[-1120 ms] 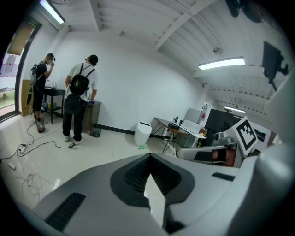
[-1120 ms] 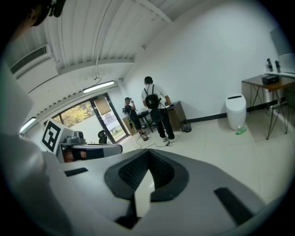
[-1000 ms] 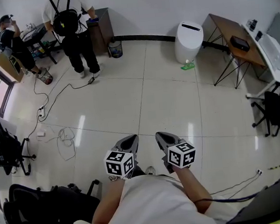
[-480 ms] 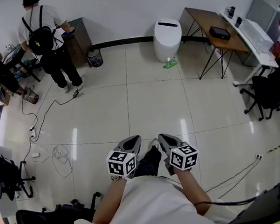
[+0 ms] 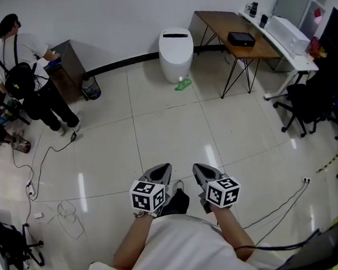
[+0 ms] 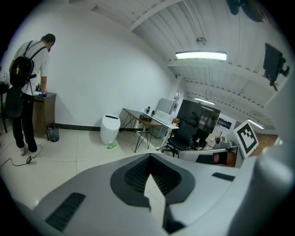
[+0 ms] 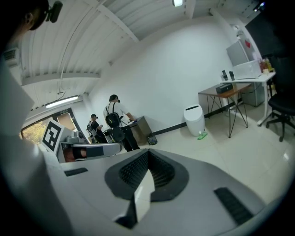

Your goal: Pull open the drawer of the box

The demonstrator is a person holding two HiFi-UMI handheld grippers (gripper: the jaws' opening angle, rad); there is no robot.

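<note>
The pale tiled floor [image 5: 174, 125] fills the head view. By the far wall stands a brown wooden table [image 5: 214, 17] bearing a small black box [image 5: 240, 37], too small to show a drawer. It is well apart from the left hand-held gripper [image 5: 161, 170] and right hand-held gripper [image 5: 199, 169]. Both hang near the person's chest, jaws closed and empty.

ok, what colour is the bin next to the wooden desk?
White. The bin shows best in the head view.
</note>
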